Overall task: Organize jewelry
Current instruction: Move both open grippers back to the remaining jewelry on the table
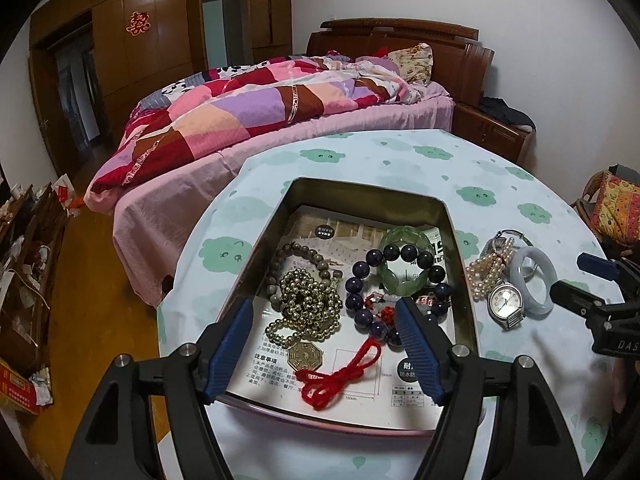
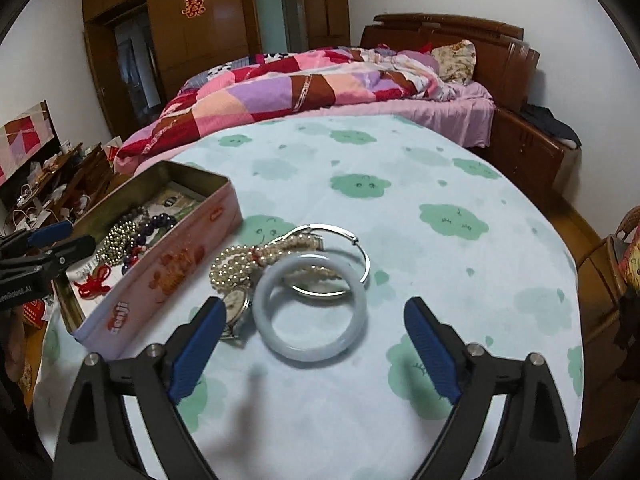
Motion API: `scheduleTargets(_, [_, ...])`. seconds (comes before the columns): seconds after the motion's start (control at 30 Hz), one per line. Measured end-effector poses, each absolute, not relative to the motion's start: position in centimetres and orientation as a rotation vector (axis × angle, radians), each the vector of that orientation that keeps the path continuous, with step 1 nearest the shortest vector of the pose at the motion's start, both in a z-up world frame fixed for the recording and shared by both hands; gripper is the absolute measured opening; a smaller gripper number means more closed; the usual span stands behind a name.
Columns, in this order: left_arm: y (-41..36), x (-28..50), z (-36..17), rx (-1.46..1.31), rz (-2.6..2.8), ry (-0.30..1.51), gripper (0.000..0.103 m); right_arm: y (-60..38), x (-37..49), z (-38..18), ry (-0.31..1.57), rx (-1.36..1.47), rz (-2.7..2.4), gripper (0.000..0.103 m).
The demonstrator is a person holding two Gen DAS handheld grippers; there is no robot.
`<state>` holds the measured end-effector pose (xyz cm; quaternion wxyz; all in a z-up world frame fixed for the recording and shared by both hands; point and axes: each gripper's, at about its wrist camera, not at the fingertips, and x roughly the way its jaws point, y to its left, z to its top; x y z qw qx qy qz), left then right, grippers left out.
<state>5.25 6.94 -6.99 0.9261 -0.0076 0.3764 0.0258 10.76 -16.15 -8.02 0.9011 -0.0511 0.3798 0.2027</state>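
A pink tin box [image 2: 168, 276] stands open on the table; its rim also shows in the left wrist view [image 1: 460, 240]. In it lie a gold bead chain [image 1: 308, 304], dark purple beads [image 1: 360, 308], a green bangle [image 1: 404, 248], a brown bead bracelet [image 1: 280, 260] and a red cord [image 1: 340, 376]. My left gripper [image 1: 325, 312] is open and empty above the box. Right of the box lie a pale jade bangle [image 2: 310, 308], pearls [image 2: 240, 264], a watch [image 2: 236, 304] and a silver bangle [image 2: 340, 256]. My right gripper [image 2: 314, 312] is open, just above the jade bangle.
The round table has a pale cloth with green clouds [image 2: 400, 184]. A bed with a patchwork quilt [image 2: 304, 88] stands behind it. A wicker chair [image 2: 624, 248] is at the right and cluttered shelves [image 1: 24, 264] at the left.
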Motion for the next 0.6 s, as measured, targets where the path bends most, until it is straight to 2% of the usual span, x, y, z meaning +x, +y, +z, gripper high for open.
scheduleTargets(0.6, [5.0, 4.9, -7.0, 0.035, 0.034, 0.758, 0.073, -14.0, 14.1, -9.6, 0.899, -0.129, 0.349, 0.093])
